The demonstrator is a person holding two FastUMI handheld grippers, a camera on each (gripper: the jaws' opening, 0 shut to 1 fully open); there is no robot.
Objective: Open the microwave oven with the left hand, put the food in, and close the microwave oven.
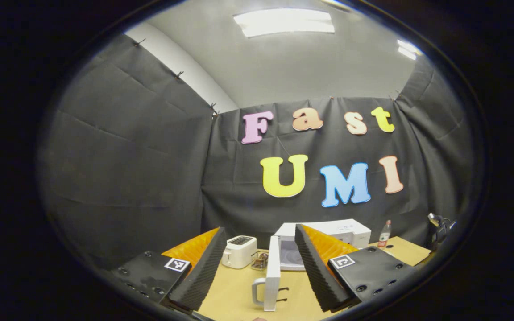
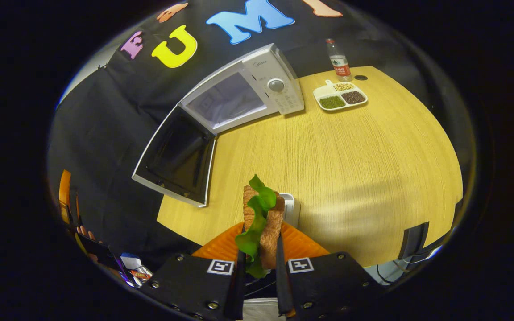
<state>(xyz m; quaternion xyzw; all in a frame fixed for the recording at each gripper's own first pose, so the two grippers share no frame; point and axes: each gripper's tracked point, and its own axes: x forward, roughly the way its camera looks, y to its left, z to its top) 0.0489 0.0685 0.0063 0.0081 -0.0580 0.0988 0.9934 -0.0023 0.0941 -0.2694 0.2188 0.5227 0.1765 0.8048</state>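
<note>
Right now the microwave [image 2: 239,96] stands with its door [image 2: 174,158] swung wide open, so the opening step looks done and the loading step is in hand.

Seen from the right gripper view, the right gripper [image 2: 259,263] is closed on a sandwich [image 2: 261,223], both fingers pressing its sides; green lettuce sticks out at the top. It hovers above the wooden table [image 2: 350,169], with a small white holder [image 2: 290,207] just behind the sandwich. The microwave sits toward eleven o'clock, well apart from the food, and the open door hangs out at about ten o'clock. A divided dish of beans [image 2: 339,94] and a bottle [image 2: 338,58] sit at one o'clock.

From the left gripper view, the left gripper [image 1: 257,263] is spread open and holds nothing. Between its fingers, at six o'clock, the door [image 1: 273,274] shows edge-on with its handle [image 1: 258,292], and a toaster [image 1: 239,251] stands beside it.

Next, the sandwich probably needs carrying up and leftward into the oven's mouth, clearing the door's edge, before the left gripper pushes the door shut.
</note>
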